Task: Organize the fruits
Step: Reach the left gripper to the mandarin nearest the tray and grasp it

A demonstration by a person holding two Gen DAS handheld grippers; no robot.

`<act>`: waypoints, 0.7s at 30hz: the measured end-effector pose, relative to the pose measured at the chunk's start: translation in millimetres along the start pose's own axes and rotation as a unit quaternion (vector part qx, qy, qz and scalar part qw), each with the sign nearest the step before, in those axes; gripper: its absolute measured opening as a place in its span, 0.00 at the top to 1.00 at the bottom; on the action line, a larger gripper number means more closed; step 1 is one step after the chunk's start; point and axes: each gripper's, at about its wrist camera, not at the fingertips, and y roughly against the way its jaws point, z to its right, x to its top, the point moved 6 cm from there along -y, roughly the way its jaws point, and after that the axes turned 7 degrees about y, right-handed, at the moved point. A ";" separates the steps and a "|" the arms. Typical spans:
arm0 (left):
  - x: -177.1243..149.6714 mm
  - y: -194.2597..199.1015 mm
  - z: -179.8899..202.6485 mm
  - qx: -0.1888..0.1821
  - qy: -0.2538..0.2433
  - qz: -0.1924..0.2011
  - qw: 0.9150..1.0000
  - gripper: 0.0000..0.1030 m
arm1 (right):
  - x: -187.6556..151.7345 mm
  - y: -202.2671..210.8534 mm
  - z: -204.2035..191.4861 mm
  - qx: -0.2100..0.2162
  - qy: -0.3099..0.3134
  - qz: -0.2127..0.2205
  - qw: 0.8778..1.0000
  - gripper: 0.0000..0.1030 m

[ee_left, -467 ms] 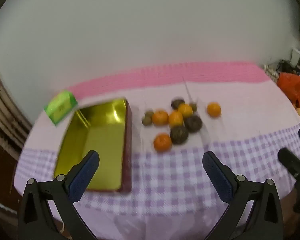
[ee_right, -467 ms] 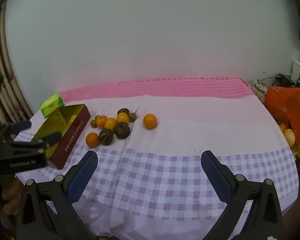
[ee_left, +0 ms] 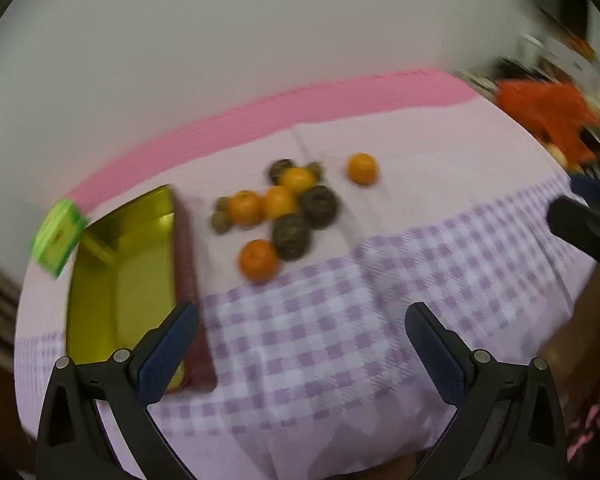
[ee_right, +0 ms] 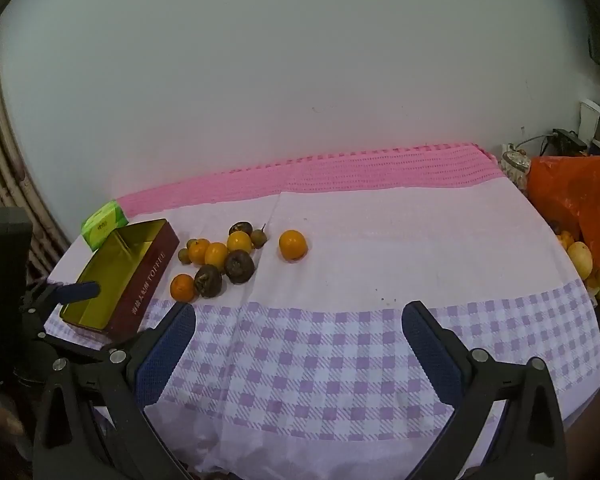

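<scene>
A cluster of oranges and dark brown fruits (ee_right: 220, 258) lies on the tablecloth, with one orange (ee_right: 293, 245) apart to its right. An empty gold-lined red tin (ee_right: 120, 276) stands left of the cluster. In the left wrist view the cluster (ee_left: 284, 212), the lone orange (ee_left: 362, 168) and the tin (ee_left: 128, 280) show blurred. My left gripper (ee_left: 300, 344) is open and empty above the checked front part of the cloth, near the tin's front corner. My right gripper (ee_right: 298, 344) is open and empty over the checked cloth, well in front of the fruits.
A green box (ee_right: 102, 224) sits behind the tin. An orange plastic bag (ee_right: 576, 200) and yellow fruits (ee_right: 580, 258) lie past the table's right edge. The pink-and-lilac cloth (ee_right: 380, 264) covers the table, with a white wall behind.
My left gripper has swung and tilted, so its view is blurred and the fruits and tin sit closer and more to the left. My right gripper has hardly moved.
</scene>
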 end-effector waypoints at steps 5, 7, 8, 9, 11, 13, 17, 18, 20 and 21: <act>6.6 -12.2 3.2 -0.014 -0.053 -0.016 0.998 0.05 | -0.4 0.1 2.6 -0.001 -0.001 -0.003 1.000 0.00; 10.3 -17.2 0.8 -0.024 -0.068 -0.022 0.997 0.08 | -0.5 0.1 3.9 -0.001 -0.003 -0.003 1.000 0.00; 12.9 -20.9 -1.7 -0.022 -0.073 -0.027 0.997 0.11 | 0.3 -0.3 5.1 0.000 -0.004 -0.005 1.000 0.00; 16.2 -27.5 -5.3 -0.023 -0.079 -0.039 0.996 0.13 | 0.2 -0.9 6.2 0.001 -0.007 -0.006 1.000 0.00; 20.7 -36.5 -11.8 -0.029 -0.082 -0.057 0.995 0.22 | -0.6 -2.1 8.6 0.004 -0.010 -0.009 1.000 0.00; 24.9 -46.8 -19.0 -0.035 -0.088 -0.076 0.993 0.24 | -1.3 -2.4 10.2 0.005 -0.012 -0.011 1.000 0.00; 30.9 -64.3 -29.2 -0.042 -0.113 -0.098 0.988 0.31 | -2.9 -3.2 10.4 0.008 -0.013 -0.014 1.000 0.00; 31.5 -70.0 -31.6 -0.040 -0.123 -0.105 0.986 0.31 | -4.3 -3.2 9.8 0.009 -0.013 -0.015 1.000 0.00; 32.1 -77.6 -34.5 -0.039 -0.134 -0.113 0.984 0.32 | -4.8 -4.0 9.4 0.010 -0.012 -0.017 1.000 0.00; 33.7 -80.0 -35.6 -0.041 -0.138 -0.114 0.983 0.33 | -5.0 -4.7 9.2 0.010 -0.012 -0.018 1.000 0.00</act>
